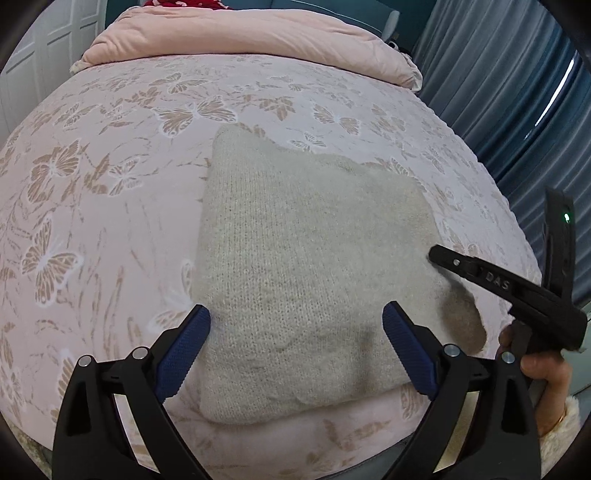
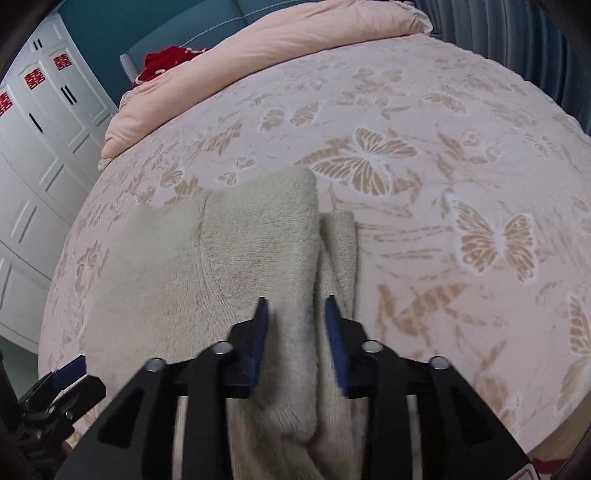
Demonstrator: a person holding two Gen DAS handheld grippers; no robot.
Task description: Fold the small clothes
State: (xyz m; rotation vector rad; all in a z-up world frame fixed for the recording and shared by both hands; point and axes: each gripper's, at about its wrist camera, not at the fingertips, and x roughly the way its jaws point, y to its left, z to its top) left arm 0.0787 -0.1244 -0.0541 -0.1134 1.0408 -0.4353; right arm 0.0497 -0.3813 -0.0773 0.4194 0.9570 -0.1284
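Soft, even indoor light, fairly dim and cool. One thin bright slit of daylight through the curtain [image 1: 554, 92], far right of the left tongs [image 1: 296, 321]. Faint shadow on the sweater [image 1: 295, 258] under the right tongs [image 1: 436, 254], seen from the left view. No glare. Strong fisheye bending, with the bedspread [image 2: 443, 184] bulging like a dome and dark corners around both views. Sharp knit and butterfly print from the left; slight motion blur around the right tongs [image 2: 296, 306] and the nearest fabric.

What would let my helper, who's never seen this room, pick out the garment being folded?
On the pink butterfly-print bedspread, below the peach duvet, lies a beige knit sweater. It is the only plain, fuzzy piece there.
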